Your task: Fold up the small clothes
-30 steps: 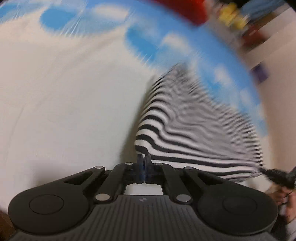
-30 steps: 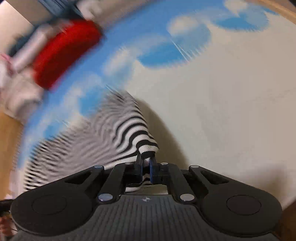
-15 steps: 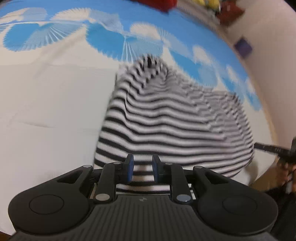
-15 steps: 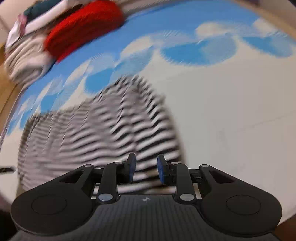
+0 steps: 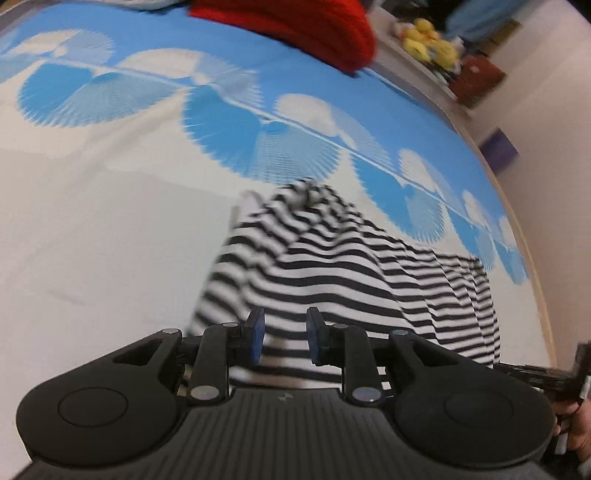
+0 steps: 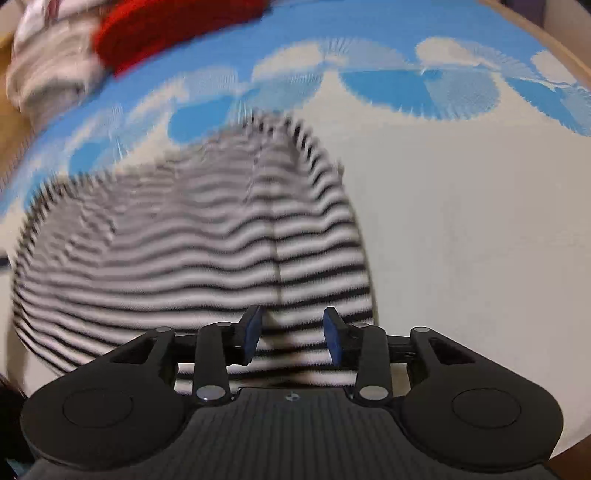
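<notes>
One black-and-white striped garment (image 5: 332,266) lies bunched on the blue-and-white patterned sheet (image 5: 110,206), directly ahead of both wrist cameras. The left claw (image 5: 282,334) tilts down over its near edge, jaws parted, gripping nothing. The right claw (image 6: 291,334) has just been opening wider, cloth beneath, not clamped. One red knitted item (image 5: 295,26) lies at 12 o'clock.

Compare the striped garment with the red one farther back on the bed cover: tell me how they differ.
The striped garment is black and white, while the red garment is one solid colour. The striped garment lies spread out near both tools; the red garment sits bunched at the far edge. The striped garment rests mostly on the cover's white part, the red garment on its blue part. Both lie untouched.
</notes>
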Available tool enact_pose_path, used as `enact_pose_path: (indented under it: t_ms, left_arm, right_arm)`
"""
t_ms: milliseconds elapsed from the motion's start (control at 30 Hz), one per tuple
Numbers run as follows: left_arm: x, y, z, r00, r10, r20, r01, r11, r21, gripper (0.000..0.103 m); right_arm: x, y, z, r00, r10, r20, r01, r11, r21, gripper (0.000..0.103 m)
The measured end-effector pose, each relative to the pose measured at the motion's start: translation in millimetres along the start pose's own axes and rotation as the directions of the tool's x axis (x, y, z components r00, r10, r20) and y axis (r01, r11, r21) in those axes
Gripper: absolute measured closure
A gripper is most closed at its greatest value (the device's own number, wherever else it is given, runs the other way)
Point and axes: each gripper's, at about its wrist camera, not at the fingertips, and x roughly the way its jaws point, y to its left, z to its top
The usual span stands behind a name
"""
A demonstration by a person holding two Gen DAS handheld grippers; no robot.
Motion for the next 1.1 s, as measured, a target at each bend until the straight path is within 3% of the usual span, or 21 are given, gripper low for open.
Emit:
enact_pose_path:
  t_ms: [100, 200, 267, 333, 367, 433, 533, 633, 667, 700, 733, 800, 833, 933, 1000, 1100]
  left_arm:
    - [21, -18, 4, 1.000, 0.016, -0.015, -0.015, 0.999, 0.042, 0.078]
    - [49, -16, 20, 0.991, 0.137, 0.008, -0.137, 0.990, 0.021, 0.078]
    - [59, 2, 28, 0.959, 0.284, 0.015, -0.282, 0.957, -0.065, 0.078]
    - [57, 17, 32, 0.927, 0.373, 0.017, -0.366, 0.917, -0.156, 0.078]
    - [52, 19, 34, 0.929, 0.367, 0.035, -0.355, 0.916, -0.184, 0.078]
    - [39, 11, 34, 0.951, 0.295, 0.091, -0.276, 0.945, -0.177, 0.078]
    - [28, -17, 28, 0.978, 0.156, 0.138, -0.148, 0.987, -0.069, 0.078]
    - [37, -40, 21, 0.998, -0.024, 0.062, 0.022, 0.999, 0.038, 0.076]
    - [47, -47, 18, 0.999, -0.039, 0.015, 0.038, 0.997, 0.071, 0.075]
    - [58, -52, 13, 1.000, -0.008, -0.031, 0.011, 0.994, 0.105, 0.075]
    - [74, -55, 7, 0.993, 0.077, -0.090, -0.063, 0.987, 0.149, 0.075]
    - [100, -52, -3, 0.958, 0.231, -0.170, -0.197, 0.960, 0.199, 0.081]
    - [99, -49, 0, 0.960, 0.229, -0.164, -0.201, 0.965, 0.170, 0.083]
    - [66, -44, 14, 0.982, 0.187, -0.018, -0.186, 0.982, 0.042, 0.076]
    - [40, -41, 16, 0.982, 0.173, 0.077, -0.174, 0.985, 0.007, 0.067]
    - [14, -39, 15, 0.974, 0.162, 0.155, -0.160, 0.987, -0.025, 0.065]
  right_arm:
    - [17, 14, -5, 0.995, -0.070, -0.065, 0.064, 0.994, -0.087, 0.064]
    - [13, 16, -5, 0.996, -0.076, -0.050, 0.072, 0.993, -0.094, 0.064]
    - [11, 13, -3, 0.997, -0.073, -0.038, 0.070, 0.995, -0.066, 0.064]
    - [4, 12, -2, 0.997, -0.076, 0.000, 0.076, 0.996, -0.054, 0.064]
    - [3, 11, 0, 0.997, -0.076, 0.025, 0.077, 0.996, -0.051, 0.064]
    - [-5, 10, 1, 0.994, -0.073, 0.079, 0.077, 0.996, -0.048, 0.064]
    - [-9, 9, 2, 0.992, -0.064, 0.108, 0.070, 0.996, -0.049, 0.063]
    - [1, 9, 1, 0.992, -0.119, 0.039, 0.121, 0.990, -0.069, 0.061]
    - [5, 11, -1, 0.989, -0.148, 0.015, 0.149, 0.985, -0.085, 0.061]
    - [8, 14, -3, 0.985, -0.174, 0.007, 0.174, 0.979, -0.104, 0.061]
    - [7, 18, -4, 0.982, -0.190, 0.018, 0.191, 0.974, -0.122, 0.061]
    - [-1, 23, -8, 0.976, -0.209, 0.059, 0.214, 0.970, -0.118, 0.061]
    - [-8, 25, -10, 0.973, -0.212, 0.089, 0.220, 0.971, -0.095, 0.061]
    - [-34, 29, -23, 0.955, -0.209, 0.209, 0.213, 0.977, 0.006, 0.061]
    - [-57, 36, -34, 0.932, -0.206, 0.299, 0.200, 0.979, 0.051, 0.061]
    - [-76, 54, -53, 0.889, -0.227, 0.398, 0.226, 0.973, 0.049, 0.060]
